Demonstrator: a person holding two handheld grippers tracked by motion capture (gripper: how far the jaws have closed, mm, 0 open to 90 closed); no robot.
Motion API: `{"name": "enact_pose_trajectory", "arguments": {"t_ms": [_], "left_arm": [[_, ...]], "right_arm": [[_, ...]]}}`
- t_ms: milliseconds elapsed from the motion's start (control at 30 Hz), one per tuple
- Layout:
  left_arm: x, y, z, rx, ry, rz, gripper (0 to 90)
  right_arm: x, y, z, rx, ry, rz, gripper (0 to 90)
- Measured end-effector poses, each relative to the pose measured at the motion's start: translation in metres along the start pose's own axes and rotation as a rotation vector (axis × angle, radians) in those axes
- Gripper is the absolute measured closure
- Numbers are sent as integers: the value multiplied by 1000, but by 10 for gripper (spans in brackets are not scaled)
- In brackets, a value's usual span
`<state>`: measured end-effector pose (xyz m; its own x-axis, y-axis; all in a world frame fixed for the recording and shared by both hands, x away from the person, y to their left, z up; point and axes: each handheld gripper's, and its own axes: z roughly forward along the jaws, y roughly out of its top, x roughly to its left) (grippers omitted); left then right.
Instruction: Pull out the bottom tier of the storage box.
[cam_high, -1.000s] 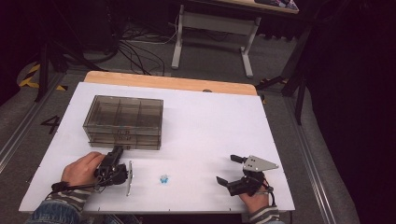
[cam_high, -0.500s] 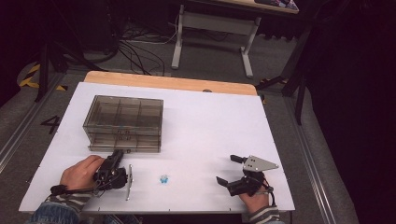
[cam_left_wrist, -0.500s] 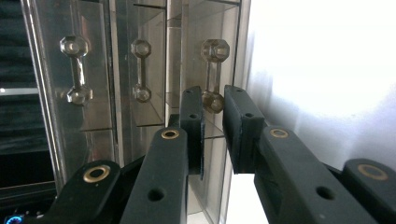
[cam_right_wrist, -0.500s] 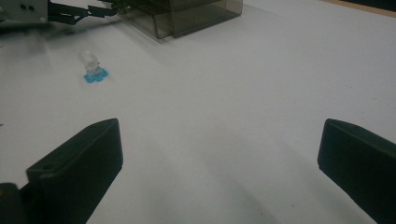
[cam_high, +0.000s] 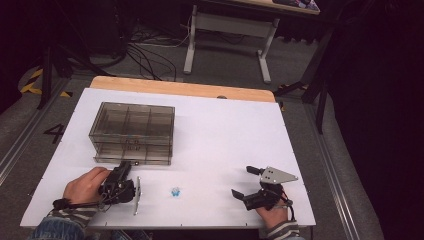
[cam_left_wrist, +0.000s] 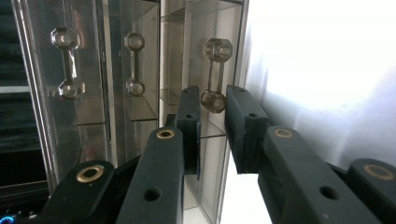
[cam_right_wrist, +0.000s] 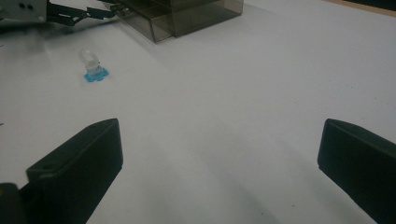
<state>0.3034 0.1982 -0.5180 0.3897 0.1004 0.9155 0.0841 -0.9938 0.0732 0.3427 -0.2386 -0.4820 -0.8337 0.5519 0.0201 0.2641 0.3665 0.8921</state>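
White tabletop over a grey floor carries a smoked transparent plastic drawer cabinet. Left gripper is turned on its side at the cabinet's front, jaws narrowly apart and bracketing the lower knob of a clear dumbbell-shaped drawer handle, gripping nothing yet. Judged step: clamp that handle; centre the knob, close squarely, then pull straight out from the cabinet. Compartments appear empty. Small clear object on a blue base stands near the cabinet's front. Right gripper, wide open and empty, rests well apart from the cabinet.
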Motion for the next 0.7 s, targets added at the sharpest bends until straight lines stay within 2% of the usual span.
{"name": "enact_pose_trajectory", "arguments": {"t_ms": [100,200,433,467,700], "left_arm": [[2,1,-2,-10,-20,-21,694],[3,1,-3,-14,-23,-13,686],[5,1,-5,-26,-41,-35,674],[6,1,-5,-31,-32,-35,671],[11,1,-11,-63,-44,-87,643]], "right_arm": [[0,0,0,1,-1,-2,7],[0,0,0,1,0,-2,7],[0,0,0,1,0,-2,7],[0,0,0,1,-1,-2,7],[0,0,0,2,-4,0,7]]}}
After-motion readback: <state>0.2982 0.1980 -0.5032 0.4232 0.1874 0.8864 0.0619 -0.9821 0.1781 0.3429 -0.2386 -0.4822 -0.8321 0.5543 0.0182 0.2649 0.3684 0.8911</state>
